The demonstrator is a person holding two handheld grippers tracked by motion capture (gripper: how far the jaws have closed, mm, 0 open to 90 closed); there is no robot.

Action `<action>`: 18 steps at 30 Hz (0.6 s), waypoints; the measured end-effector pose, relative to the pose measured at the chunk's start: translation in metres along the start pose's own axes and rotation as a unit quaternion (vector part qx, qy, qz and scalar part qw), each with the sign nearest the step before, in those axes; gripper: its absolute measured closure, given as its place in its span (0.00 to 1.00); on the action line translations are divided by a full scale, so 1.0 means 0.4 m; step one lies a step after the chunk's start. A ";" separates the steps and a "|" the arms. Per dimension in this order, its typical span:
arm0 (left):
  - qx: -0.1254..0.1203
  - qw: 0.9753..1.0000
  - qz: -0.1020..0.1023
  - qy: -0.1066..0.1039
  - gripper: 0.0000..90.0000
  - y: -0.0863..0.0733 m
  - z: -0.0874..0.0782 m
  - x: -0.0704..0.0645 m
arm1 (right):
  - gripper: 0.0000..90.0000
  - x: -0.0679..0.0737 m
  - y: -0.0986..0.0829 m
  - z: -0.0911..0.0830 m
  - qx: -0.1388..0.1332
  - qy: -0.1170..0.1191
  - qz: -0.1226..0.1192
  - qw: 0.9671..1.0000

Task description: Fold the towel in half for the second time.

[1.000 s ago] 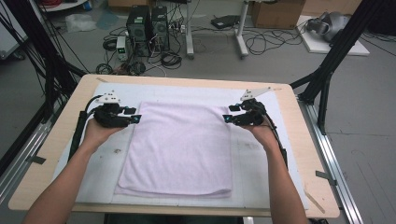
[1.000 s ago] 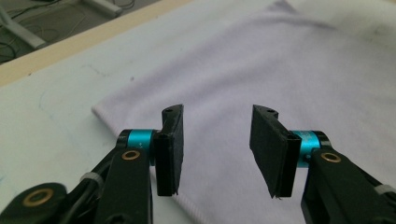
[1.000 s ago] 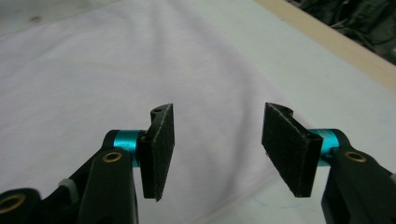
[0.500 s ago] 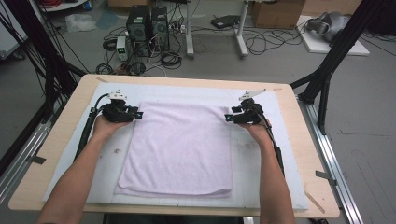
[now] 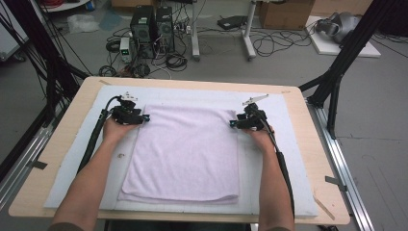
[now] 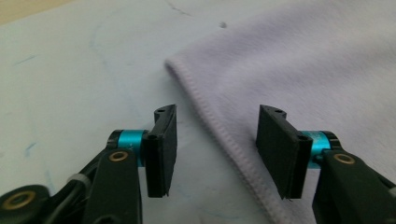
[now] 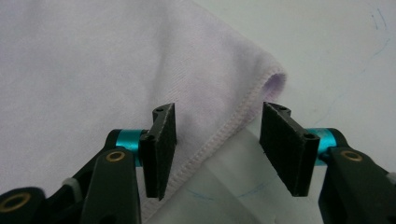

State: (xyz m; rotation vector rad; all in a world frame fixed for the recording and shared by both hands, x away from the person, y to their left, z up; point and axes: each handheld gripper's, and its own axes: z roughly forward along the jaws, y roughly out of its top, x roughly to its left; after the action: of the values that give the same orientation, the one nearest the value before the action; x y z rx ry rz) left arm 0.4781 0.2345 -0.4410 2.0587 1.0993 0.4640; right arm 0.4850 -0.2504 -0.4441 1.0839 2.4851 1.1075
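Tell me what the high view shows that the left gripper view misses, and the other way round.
High view alone: the whole towel folded flat on the pale mat, both forearms, the right gripper at the towel's far right corner, and computers on the floor beyond the table.
Left gripper view alone: the stitched hem running up between the open jaws of the left gripper, and faint blue marks on the mat.
Both: the towel's far left corner, with the left gripper at it.

A pale lilac towel point(image 5: 185, 149) lies on a white mat point(image 5: 288, 159) over the light wooden table point(image 5: 62, 144).
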 end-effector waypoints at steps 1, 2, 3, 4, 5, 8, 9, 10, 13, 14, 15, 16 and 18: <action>0.003 1.000 0.001 -0.004 0.60 -0.001 0.001 0.003 | 0.54 0.000 0.001 0.000 0.001 -0.003 -0.002 1.000; 0.005 1.000 0.000 -0.013 0.62 -0.004 0.004 0.004 | 0.57 0.002 0.002 0.000 0.003 -0.005 -0.003 1.000; 0.002 1.000 0.002 -0.019 0.66 -0.004 0.005 0.004 | 0.62 0.002 0.003 0.001 0.001 -0.001 -0.008 1.000; 0.002 1.000 0.008 -0.025 0.70 -0.003 0.006 0.001 | 0.65 0.004 0.003 0.002 0.001 0.005 -0.009 1.000; 0.000 0.999 0.022 -0.037 0.76 -0.003 0.007 -0.002 | 0.68 0.005 0.004 0.003 0.001 0.008 -0.012 1.000; 0.005 0.998 0.019 -0.061 0.87 0.000 0.009 0.005 | 0.79 -0.001 0.002 0.006 -0.005 0.029 -0.014 0.999; 0.007 0.998 0.017 -0.066 0.90 0.001 0.010 0.008 | 0.85 -0.004 0.000 0.007 -0.006 0.041 -0.010 0.999; 0.007 0.997 0.017 -0.069 0.91 0.002 0.011 0.010 | 0.90 -0.005 0.000 0.008 -0.006 0.054 -0.006 0.998; 0.008 0.997 0.019 -0.073 0.93 0.004 0.010 0.012 | 0.94 -0.002 0.004 0.007 -0.003 0.058 -0.009 0.998; 0.007 0.997 0.021 -0.074 0.94 0.003 0.009 0.013 | 0.94 -0.001 0.004 0.006 -0.003 0.058 -0.011 0.998; 0.007 0.997 0.022 -0.074 0.94 0.003 0.007 0.015 | 0.94 -0.001 0.004 0.004 -0.005 0.061 -0.008 0.998; 0.005 0.997 0.023 -0.076 0.94 0.003 0.004 0.017 | 0.94 -0.003 0.005 0.002 -0.007 0.062 -0.008 0.998; 0.000 0.996 0.029 -0.080 0.95 0.006 -0.005 0.020 | 0.94 -0.003 0.006 -0.007 -0.014 0.068 -0.005 0.998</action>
State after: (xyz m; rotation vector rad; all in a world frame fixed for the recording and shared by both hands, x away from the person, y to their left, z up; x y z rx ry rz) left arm 0.4826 0.2409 -0.4384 2.0925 0.9461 0.3219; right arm 0.4860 -0.2516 -0.4404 1.0180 2.5659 1.2494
